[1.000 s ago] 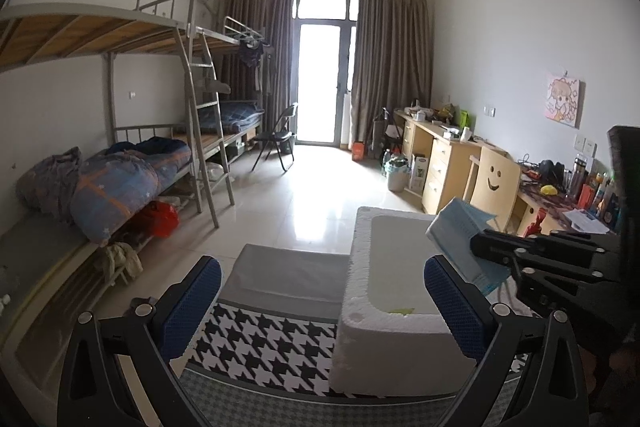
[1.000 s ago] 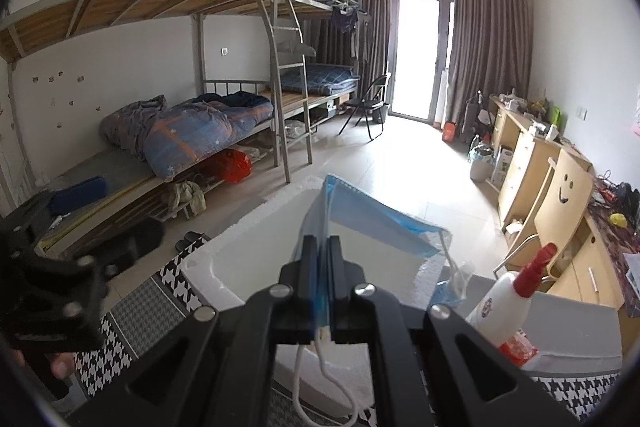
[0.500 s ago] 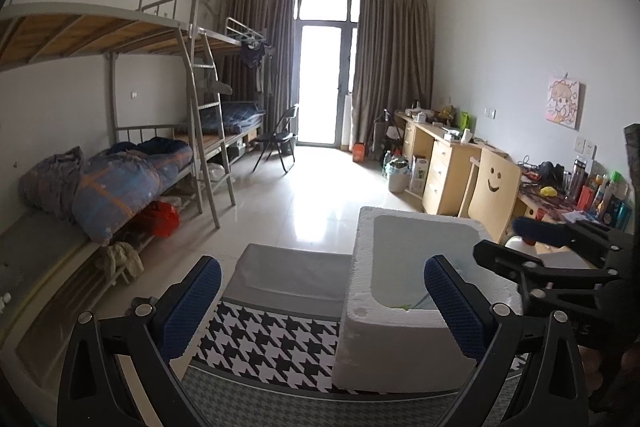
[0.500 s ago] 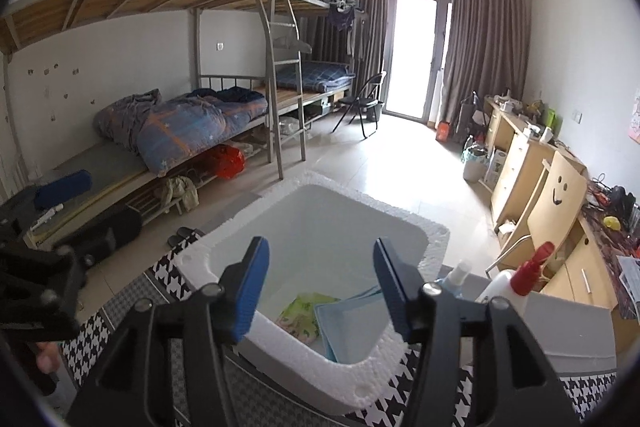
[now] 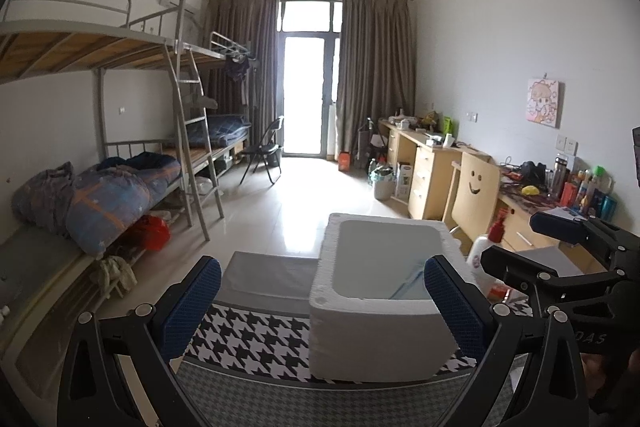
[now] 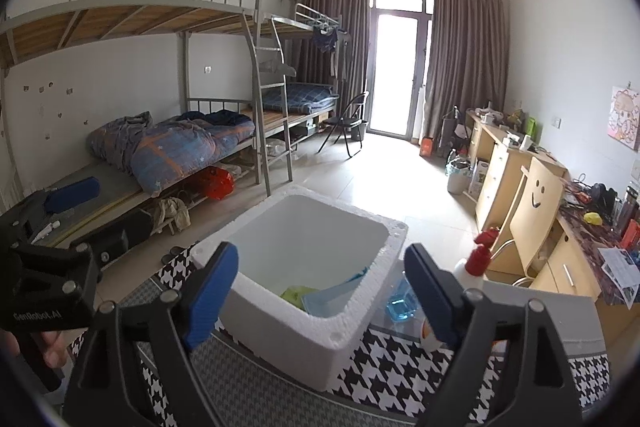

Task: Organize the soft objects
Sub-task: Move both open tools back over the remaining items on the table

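On the empty, spread left tool [image 6: 60, 195], "GenRobot.AI"; right tool [image 6: 320, 291] opening, empty.

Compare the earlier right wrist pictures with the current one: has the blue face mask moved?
Yes. The mask has dropped from between the right gripper's jaws, which are opening, down into the foam box, beside a green cloth.

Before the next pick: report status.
Left tongs open, empty. Right tongs opening, empty. Blue mask in foam box. Nothing in the way.
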`<action>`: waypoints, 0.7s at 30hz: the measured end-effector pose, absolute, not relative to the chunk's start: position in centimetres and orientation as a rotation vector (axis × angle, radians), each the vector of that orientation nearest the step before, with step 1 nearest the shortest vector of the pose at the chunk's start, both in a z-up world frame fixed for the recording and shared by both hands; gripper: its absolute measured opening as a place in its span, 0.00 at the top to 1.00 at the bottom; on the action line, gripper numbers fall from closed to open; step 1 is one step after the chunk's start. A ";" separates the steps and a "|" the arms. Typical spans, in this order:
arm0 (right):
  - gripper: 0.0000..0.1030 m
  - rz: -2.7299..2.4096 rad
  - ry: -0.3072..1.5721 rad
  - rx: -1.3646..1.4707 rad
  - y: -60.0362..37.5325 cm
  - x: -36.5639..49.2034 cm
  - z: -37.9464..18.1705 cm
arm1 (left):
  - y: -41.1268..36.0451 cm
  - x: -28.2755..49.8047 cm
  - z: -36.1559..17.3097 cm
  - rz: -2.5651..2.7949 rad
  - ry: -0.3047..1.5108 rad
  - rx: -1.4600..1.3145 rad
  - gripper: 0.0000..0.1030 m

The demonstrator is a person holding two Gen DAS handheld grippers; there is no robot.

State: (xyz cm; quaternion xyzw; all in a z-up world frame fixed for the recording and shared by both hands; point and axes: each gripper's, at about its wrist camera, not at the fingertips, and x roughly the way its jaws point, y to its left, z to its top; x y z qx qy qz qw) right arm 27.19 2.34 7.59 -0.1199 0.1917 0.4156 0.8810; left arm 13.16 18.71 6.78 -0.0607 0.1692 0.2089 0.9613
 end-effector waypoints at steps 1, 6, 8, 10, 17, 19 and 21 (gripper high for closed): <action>0.12 0.864 0.396 -0.246 2.1 27.3 7.8 | 18.5 13.1 6.9 0.419 0.341 -0.120 0.01; 0.12 0.854 0.377 -0.233 0.6 26.4 8.2 | 17.5 12.7 7.3 0.400 0.332 -0.116 0.01; 0.11 0.849 0.373 -0.228 -0.1 26.2 8.2 | 17.1 12.5 7.4 0.396 0.329 -0.116 0.01; 0.11 0.849 0.366 -0.221 -0.6 26.0 8.4 | 16.6 12.4 7.5 0.385 0.326 -0.112 0.01; 0.11 0.824 0.355 -0.204 -2.4 25.5 8.4 | 14.7 11.5 8.2 0.347 0.308 -0.093 0.01; 0.11 0.819 0.354 -0.197 -3.0 25.5 8.4 | 14.2 11.3 8.3 0.336 0.304 -0.088 0.01; 0.11 0.812 0.348 -0.190 -3.8 25.4 8.4 | 13.7 11.2 8.4 0.330 0.303 -0.085 0.01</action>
